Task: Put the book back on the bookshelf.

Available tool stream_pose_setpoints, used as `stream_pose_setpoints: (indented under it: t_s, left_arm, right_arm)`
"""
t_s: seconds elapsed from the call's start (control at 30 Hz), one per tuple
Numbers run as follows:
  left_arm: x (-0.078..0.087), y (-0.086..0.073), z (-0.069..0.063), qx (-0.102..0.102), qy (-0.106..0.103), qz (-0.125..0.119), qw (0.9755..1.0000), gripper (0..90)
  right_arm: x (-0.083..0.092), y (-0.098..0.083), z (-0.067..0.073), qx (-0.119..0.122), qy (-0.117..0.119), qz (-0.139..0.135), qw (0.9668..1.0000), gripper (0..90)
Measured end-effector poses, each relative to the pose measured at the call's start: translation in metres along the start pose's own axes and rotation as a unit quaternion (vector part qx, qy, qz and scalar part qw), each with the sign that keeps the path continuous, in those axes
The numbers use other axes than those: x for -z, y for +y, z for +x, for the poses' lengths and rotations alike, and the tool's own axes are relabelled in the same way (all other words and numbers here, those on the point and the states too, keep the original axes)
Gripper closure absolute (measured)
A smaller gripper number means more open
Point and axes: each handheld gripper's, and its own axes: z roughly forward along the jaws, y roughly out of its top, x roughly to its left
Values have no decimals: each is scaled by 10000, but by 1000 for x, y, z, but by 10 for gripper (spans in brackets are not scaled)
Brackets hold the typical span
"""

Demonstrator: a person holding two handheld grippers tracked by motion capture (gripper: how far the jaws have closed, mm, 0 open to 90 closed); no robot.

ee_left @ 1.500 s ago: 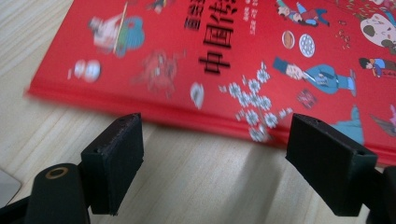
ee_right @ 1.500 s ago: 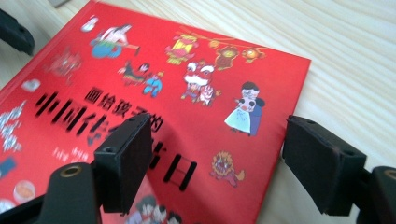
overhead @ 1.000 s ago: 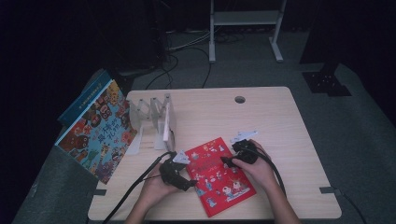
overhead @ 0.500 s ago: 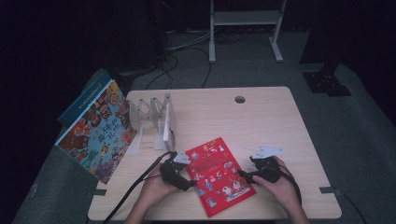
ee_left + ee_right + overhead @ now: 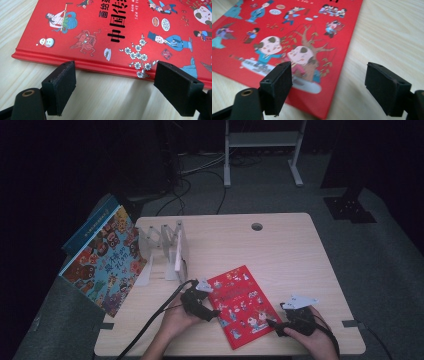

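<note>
Nearby, two open tools (image 5: 216,312) (image 5: 272,324) flanking one red book (image 5: 242,305), perhaps touching

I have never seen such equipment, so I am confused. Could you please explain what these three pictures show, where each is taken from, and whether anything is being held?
A person sits at a wooden table, holding a hand tool with a two-jaw claw in each hand. One picture looks down from above; the other two come from small cameras riding on each claw.

The left claw and right claw sit on either side of a red picture book lying flat. Both are open and hold nothing. The left faces the book's bound edge, the right its near corner.

Farther left stands a clear rack, with a colourful book leaning at the table's edge.
</note>
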Motion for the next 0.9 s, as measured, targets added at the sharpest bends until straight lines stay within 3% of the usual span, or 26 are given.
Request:
stream_pose_setpoints:
  t_s: [0.27, 0.57, 0.9]
  left_arm:
    - [-6, 7, -3, 65, -2, -10, 10000, 168]
    - [-6, 8, -3, -77, 136, 219, 9996, 145]
    - [-4, 30, 6, -74, 306, 19, 9995, 85]
  right_arm:
    - [9, -13, 3, -63, 46, -102, 9999, 204]
    - [9, -21, 9, -13, 116, 37, 9999, 186]
    - [2, -18, 5, 137, 328, -30, 9994, 176]
